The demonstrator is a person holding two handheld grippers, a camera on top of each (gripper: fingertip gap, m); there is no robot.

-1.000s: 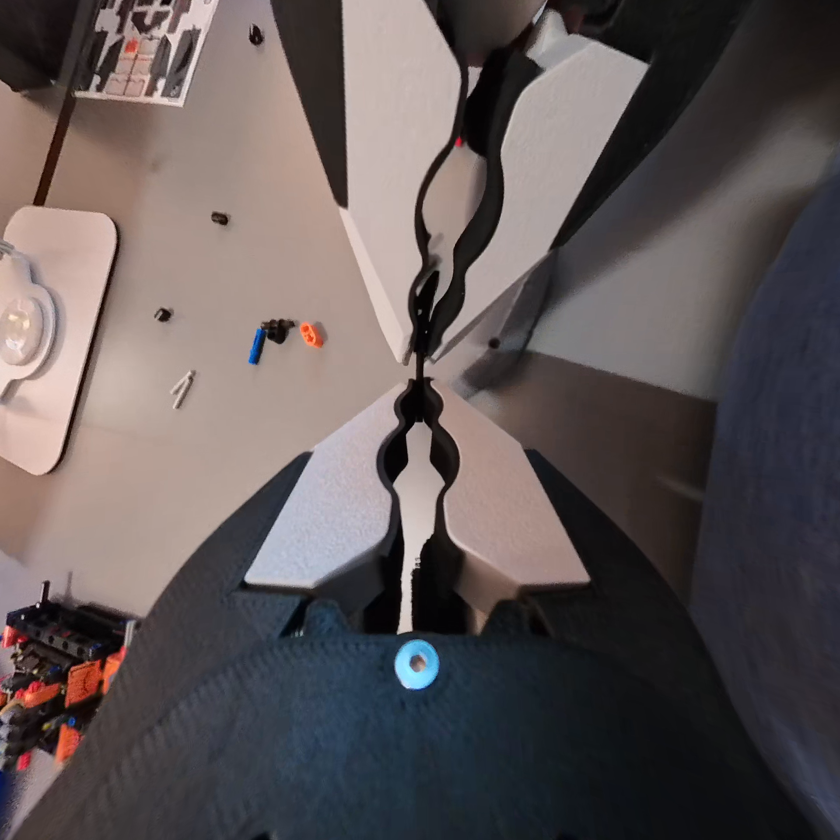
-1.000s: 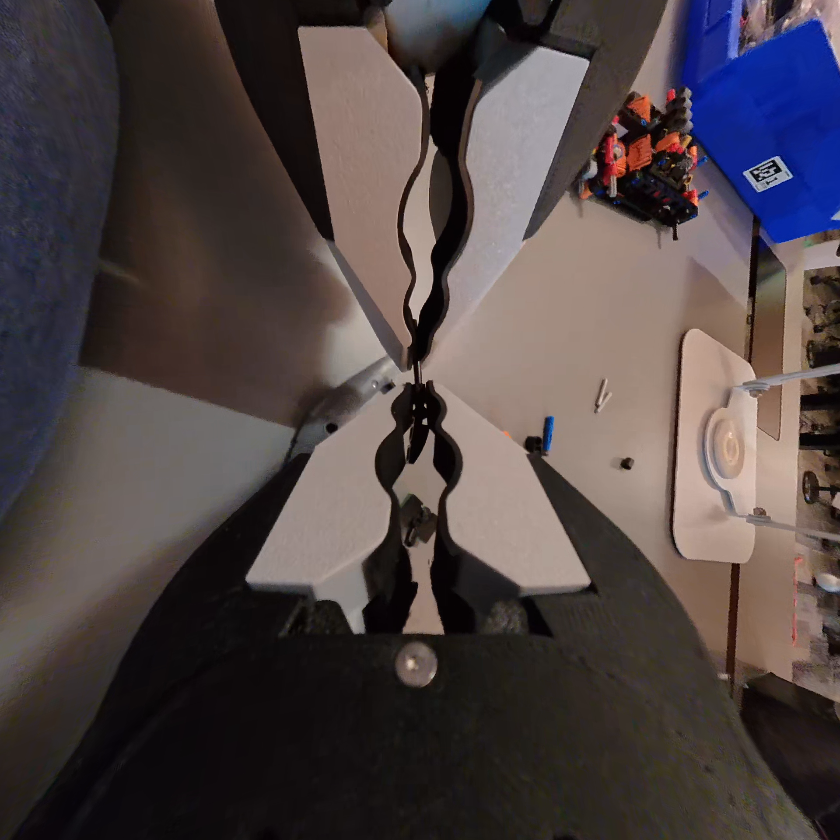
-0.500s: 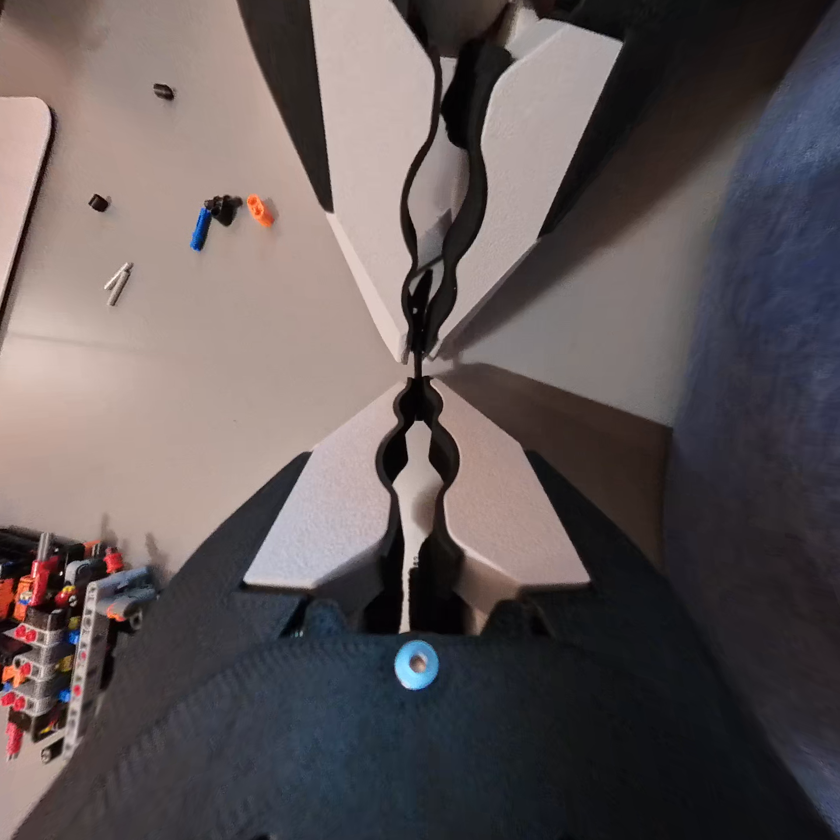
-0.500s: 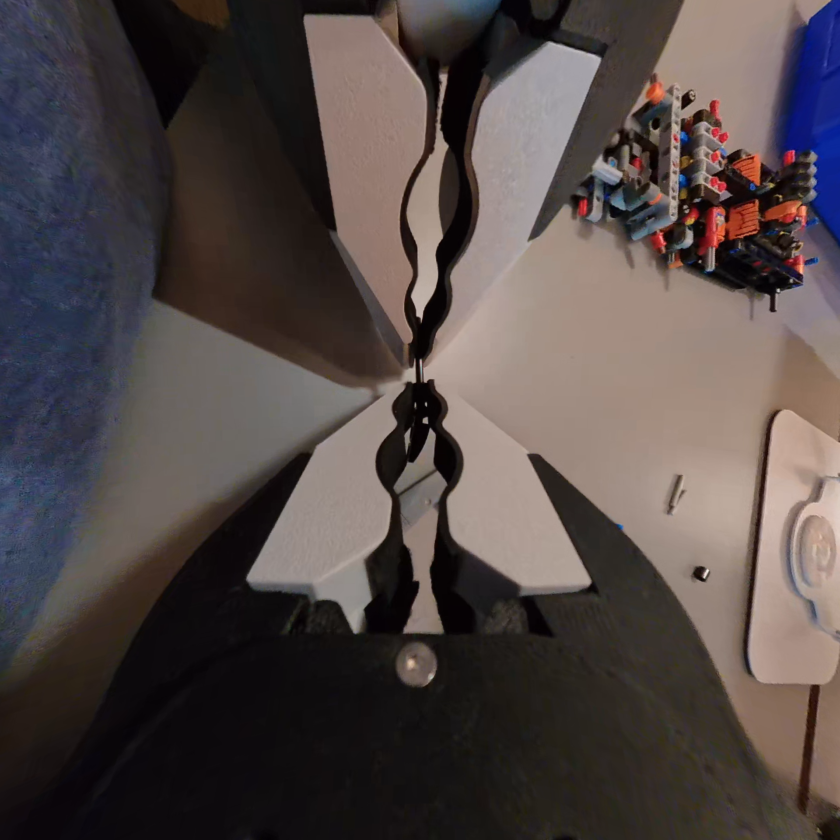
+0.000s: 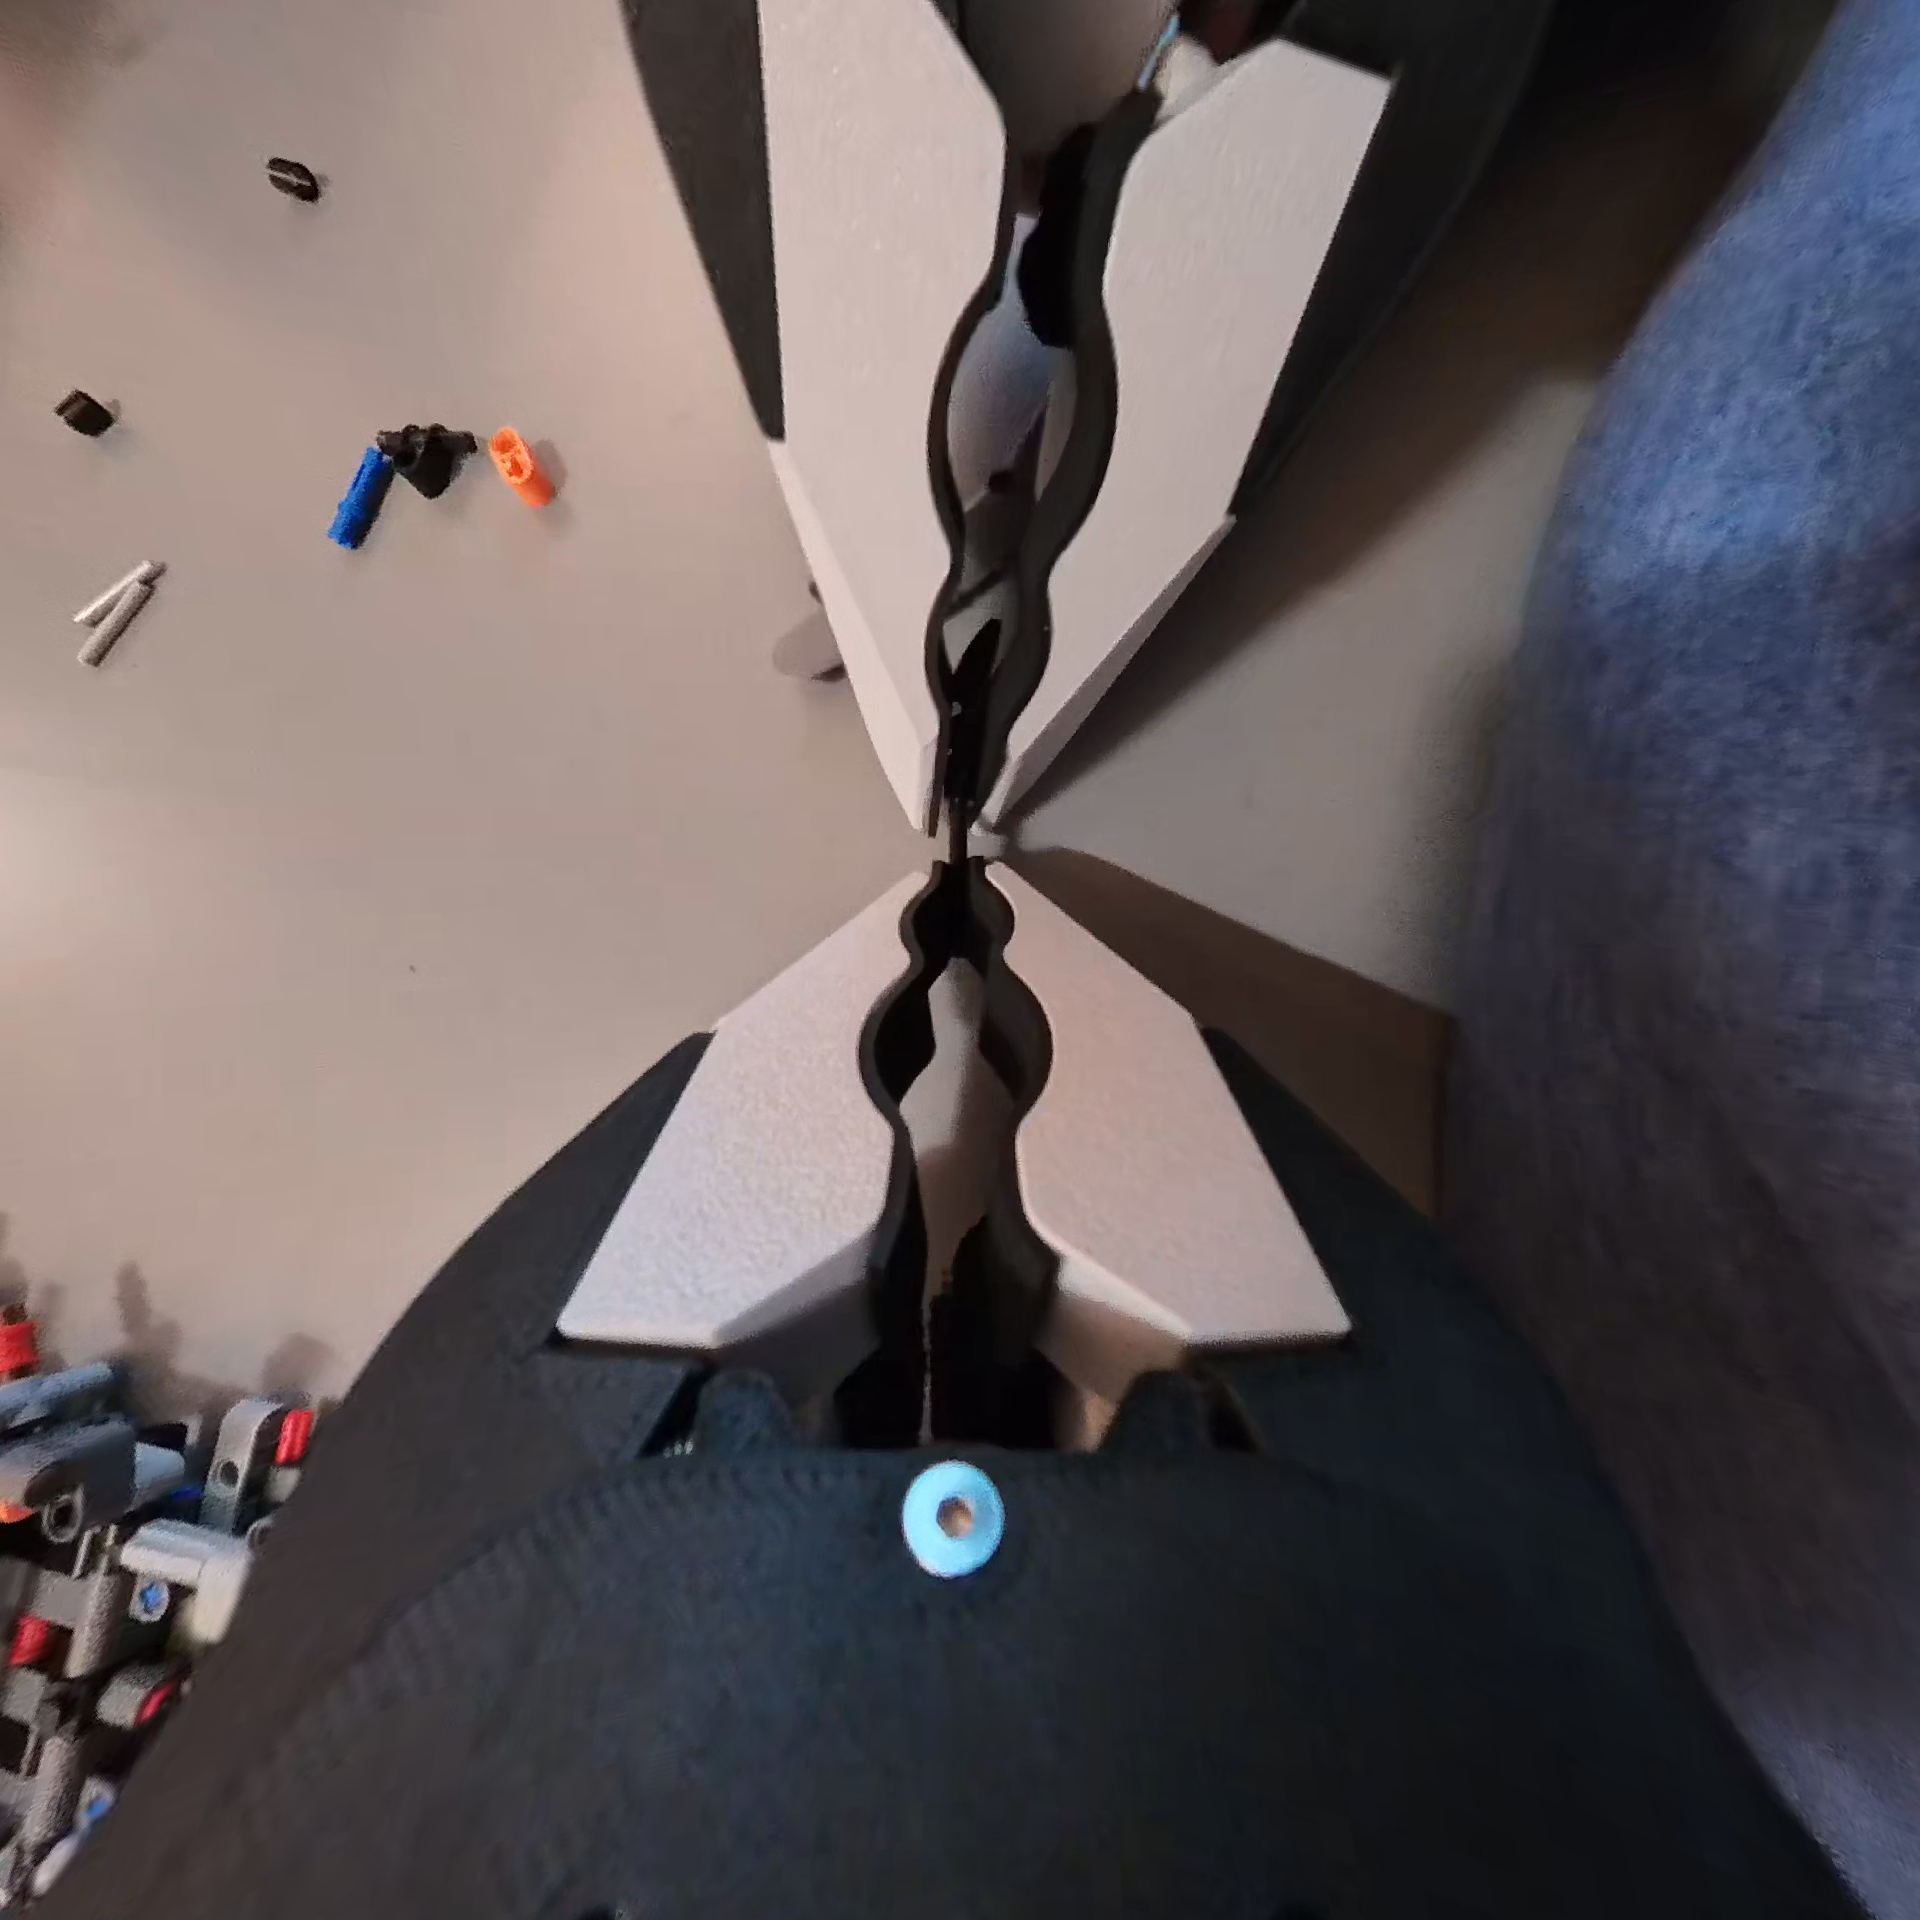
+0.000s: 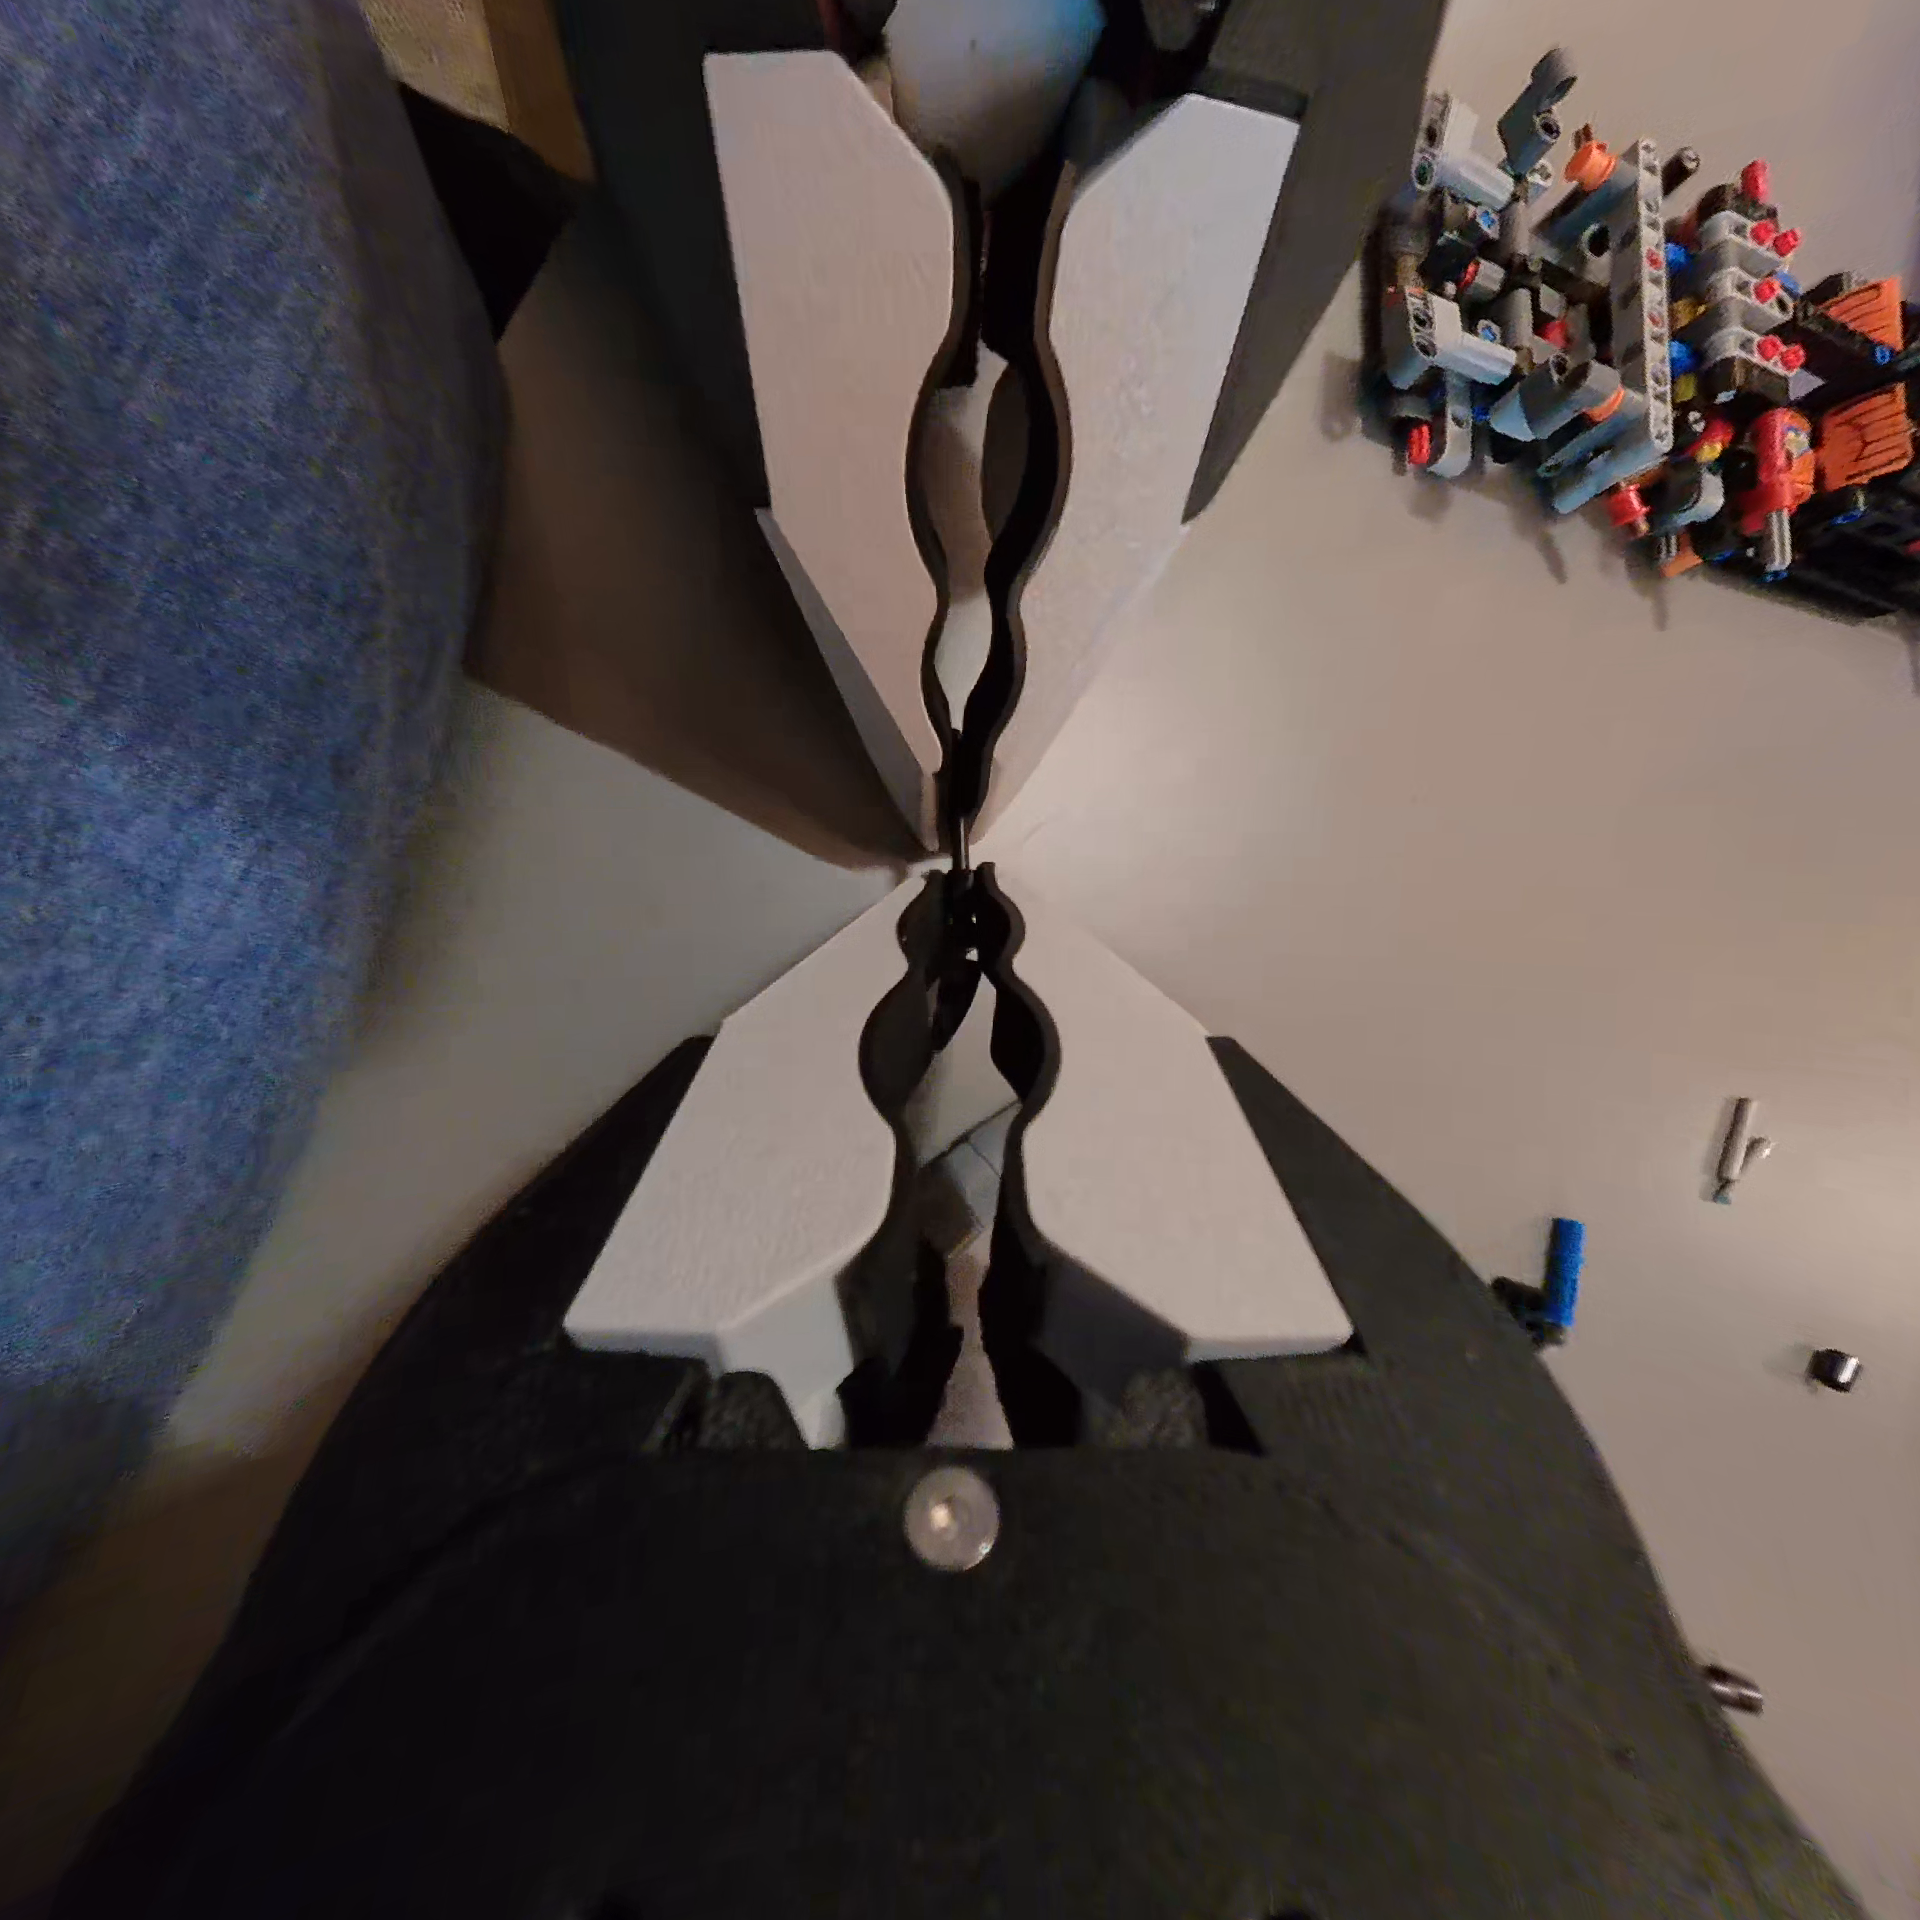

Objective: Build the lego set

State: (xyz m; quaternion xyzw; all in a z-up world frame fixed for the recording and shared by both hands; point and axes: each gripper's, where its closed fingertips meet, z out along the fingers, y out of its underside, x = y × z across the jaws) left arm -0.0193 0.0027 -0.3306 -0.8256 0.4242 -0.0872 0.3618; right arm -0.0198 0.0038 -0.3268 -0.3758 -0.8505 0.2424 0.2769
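Observation:
My two grippers meet tip to tip above the pale table. In the left wrist view my left gripper (image 5: 961, 883) is shut on a thin black lego piece (image 5: 958, 836) that reaches into the tips of the right gripper (image 5: 961, 816) opposite. In the right wrist view my right gripper (image 6: 961, 894) is shut on a small black lego piece (image 6: 954, 961), and the left gripper (image 6: 961, 805) faces it from above. The partly built grey, red and orange lego model (image 6: 1662, 343) lies on the table to the right; it also shows at the lower left in the left wrist view (image 5: 94, 1538).
Loose parts lie on the table: a blue pin (image 5: 358, 497), a black connector (image 5: 424, 457), an orange piece (image 5: 523, 482), grey pins (image 5: 116, 613) and small black bushes (image 5: 83, 411). Blue fabric (image 5: 1714, 831) lies beyond the table edge.
Both grippers stayed shut and tip to tip while moving together over the table. The lego model has come closer in both views; the white board and blue box have left the frame.

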